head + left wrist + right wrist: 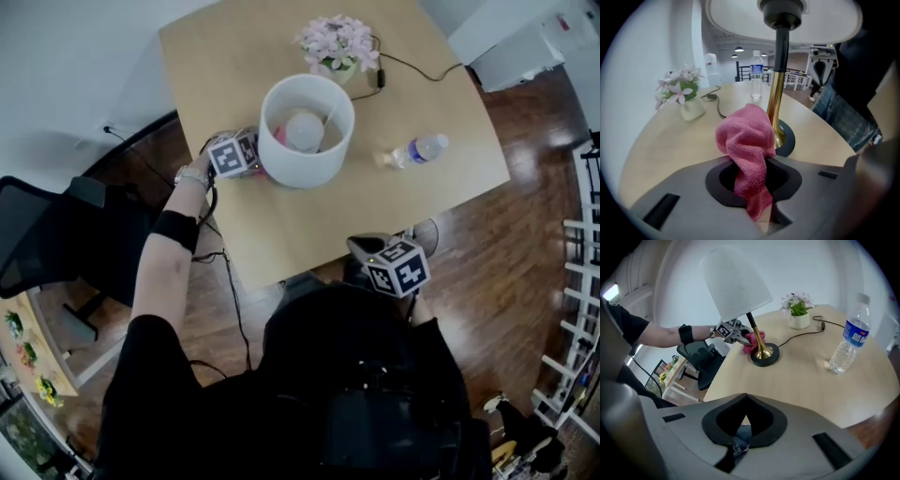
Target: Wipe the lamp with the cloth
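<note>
The lamp (307,129) stands upright mid-table, its stem vertical. At its 9 o'clock the left gripper (246,157) pinches the pink cloth (747,136) against the stem's foot. A bottle (419,150) lies at 3 and flowers (337,42) stand at 12. The table (281,230) is bare toward 6. The right gripper (394,265), jaws together and empty, is at the edge at 5.

Shade (309,169) overhangs the stem (776,93), blocking reach from above; bottle (419,150) right, flowers (337,42) behind; counter (309,234) in front open.

The left gripper view's top edge crops the lampshade (740,18).
</note>
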Available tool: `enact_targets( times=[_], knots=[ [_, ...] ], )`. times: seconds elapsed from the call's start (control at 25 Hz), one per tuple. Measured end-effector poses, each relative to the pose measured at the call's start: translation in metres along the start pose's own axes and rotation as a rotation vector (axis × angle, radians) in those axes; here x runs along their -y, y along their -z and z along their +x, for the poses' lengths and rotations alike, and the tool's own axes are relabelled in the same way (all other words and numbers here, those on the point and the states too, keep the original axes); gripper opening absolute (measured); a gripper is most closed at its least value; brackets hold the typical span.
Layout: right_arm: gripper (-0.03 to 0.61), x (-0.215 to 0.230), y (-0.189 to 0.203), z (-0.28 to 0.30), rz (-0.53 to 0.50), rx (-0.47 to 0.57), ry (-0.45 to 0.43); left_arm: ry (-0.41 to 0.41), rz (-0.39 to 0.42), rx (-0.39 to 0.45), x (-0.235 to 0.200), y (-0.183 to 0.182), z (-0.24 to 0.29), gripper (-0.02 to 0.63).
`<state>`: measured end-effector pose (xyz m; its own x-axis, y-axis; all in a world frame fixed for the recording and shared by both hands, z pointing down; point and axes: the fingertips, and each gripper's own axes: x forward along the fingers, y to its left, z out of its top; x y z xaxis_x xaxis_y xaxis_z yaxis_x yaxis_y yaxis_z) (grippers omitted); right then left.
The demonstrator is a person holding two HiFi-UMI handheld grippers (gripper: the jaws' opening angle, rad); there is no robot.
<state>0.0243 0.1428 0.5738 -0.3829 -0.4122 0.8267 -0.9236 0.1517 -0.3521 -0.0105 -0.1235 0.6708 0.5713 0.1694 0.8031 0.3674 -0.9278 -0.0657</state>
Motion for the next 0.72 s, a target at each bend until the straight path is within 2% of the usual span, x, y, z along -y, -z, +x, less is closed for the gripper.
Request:
enact_targets(
  times=[0.12,0.24,0.56,0.72],
  knots=[
    [0.005,0.0,0.0,-0.003,0.019,0.0,0.022,0.079,0.074,-0.007,0.009,-0.014,0.007,0.087],
    [0.005,0.0,-0.004,-0.002,0.031,0.002,0.026,0.099,0.099,0.014,0.014,-0.023,0.007,0.086],
    [0.005,-0.02,-0.019,0.016,-0.032,-0.034,-0.012,0.04,-0.001,0.043,0.034,-0.027,0.004,0.086],
    [0.005,-0.03,-0.023,0.021,-0.066,-0.05,-0.03,-0.01,-0.101,0.044,0.048,-0.024,0.005,0.086]
  ],
)
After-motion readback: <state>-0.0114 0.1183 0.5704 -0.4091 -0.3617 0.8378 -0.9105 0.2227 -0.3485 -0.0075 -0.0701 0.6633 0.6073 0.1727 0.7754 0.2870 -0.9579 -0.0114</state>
